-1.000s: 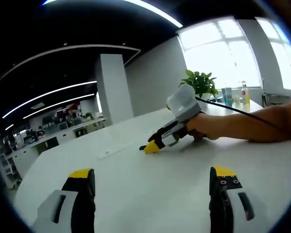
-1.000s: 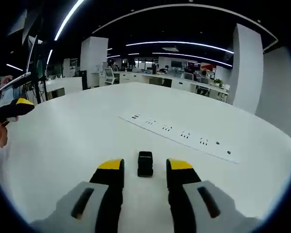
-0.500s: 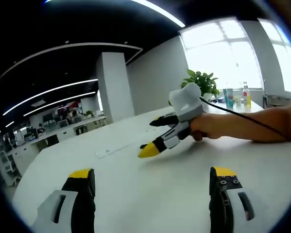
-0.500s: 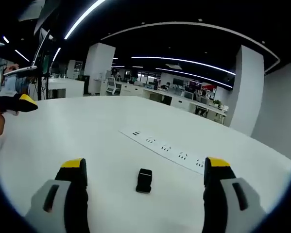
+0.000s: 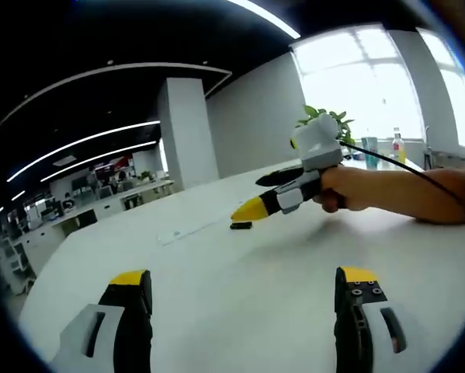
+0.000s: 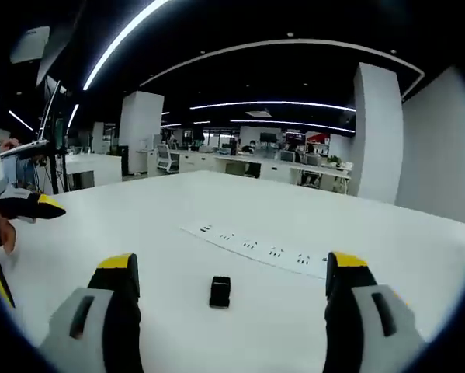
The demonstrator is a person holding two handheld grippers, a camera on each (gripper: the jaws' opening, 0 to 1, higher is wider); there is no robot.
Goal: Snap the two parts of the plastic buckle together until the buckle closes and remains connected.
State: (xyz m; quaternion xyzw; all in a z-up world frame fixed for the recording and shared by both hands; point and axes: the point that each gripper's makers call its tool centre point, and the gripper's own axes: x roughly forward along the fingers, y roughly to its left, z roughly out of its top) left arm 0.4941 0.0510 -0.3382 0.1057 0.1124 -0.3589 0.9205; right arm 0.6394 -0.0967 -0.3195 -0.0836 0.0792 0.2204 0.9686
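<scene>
A small black buckle (image 6: 220, 291) lies on the white table (image 6: 178, 233) a little ahead of my right gripper (image 6: 227, 268), which stands open with the buckle between and beyond its yellow-tipped jaws. In the left gripper view the same buckle (image 5: 241, 226) sits on the table (image 5: 240, 303) just below the right gripper (image 5: 267, 193), which a person's hand (image 5: 348, 190) holds raised above it, its jaws apart. My left gripper (image 5: 244, 276) is open with nothing between its jaws. At the left edge of the right gripper view the left gripper (image 6: 19, 225) shows.
A white power strip (image 6: 255, 250) lies flat on the table beyond the buckle. A potted plant (image 5: 325, 118) and bottles (image 5: 399, 148) stand by the window at the table's far side. Office desks (image 6: 240, 162) fill the background.
The right gripper opened wide after being nearly closed around the buckle, then lifted and drew back from it. The buckle stays on the table. The left gripper has not moved.
</scene>
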